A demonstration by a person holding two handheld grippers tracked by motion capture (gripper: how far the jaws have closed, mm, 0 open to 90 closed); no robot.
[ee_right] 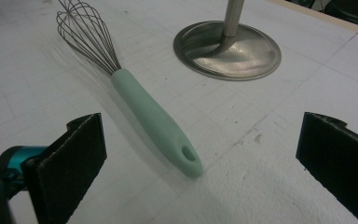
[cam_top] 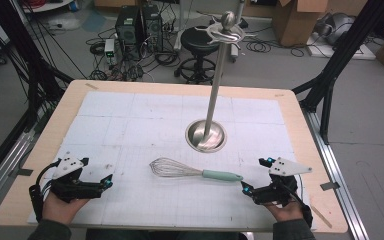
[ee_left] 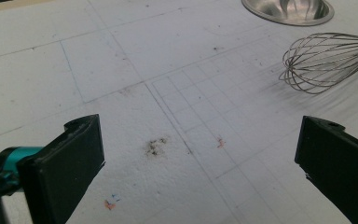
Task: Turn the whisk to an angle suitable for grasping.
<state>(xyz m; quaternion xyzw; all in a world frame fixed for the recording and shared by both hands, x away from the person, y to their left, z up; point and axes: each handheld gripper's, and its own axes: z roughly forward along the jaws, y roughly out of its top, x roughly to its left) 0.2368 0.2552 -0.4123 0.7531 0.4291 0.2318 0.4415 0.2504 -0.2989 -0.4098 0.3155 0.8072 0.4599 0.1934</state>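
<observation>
A whisk (cam_top: 195, 171) is lying flat on the white gridded mat (cam_top: 130, 120), near the front centre of the table (cam_top: 300, 125), with its wire head pointing toward the person's left and its pale green handle (ee_right: 156, 122) pointing toward the right gripper (cam_top: 260, 177). Just behind it, a steel hanging stand (cam_top: 215, 90) is rising from a round base (ee_right: 227, 50), apart from the whisk.

Both tools are resting low near the front edge. The right gripper is holding its 2 jaws spread wide, with nothing between them, the handle's holed end lying just ahead of them in the right gripper view. The left gripper (cam_top: 97, 181) is likewise standing wide apart and empty over bare mat, the whisk wires (ee_left: 326, 60) showing off to its upper right.

Judged from this layout, the step in hand is the reach for the handle. It is best done by bringing the right jaws down astride the handle's thicker middle, square across its length, and closing only once both pads are flanking it, so the rounded handle is not rolling away.

No brand, label or legible writing is showing on the whisk, stand or mat.
</observation>
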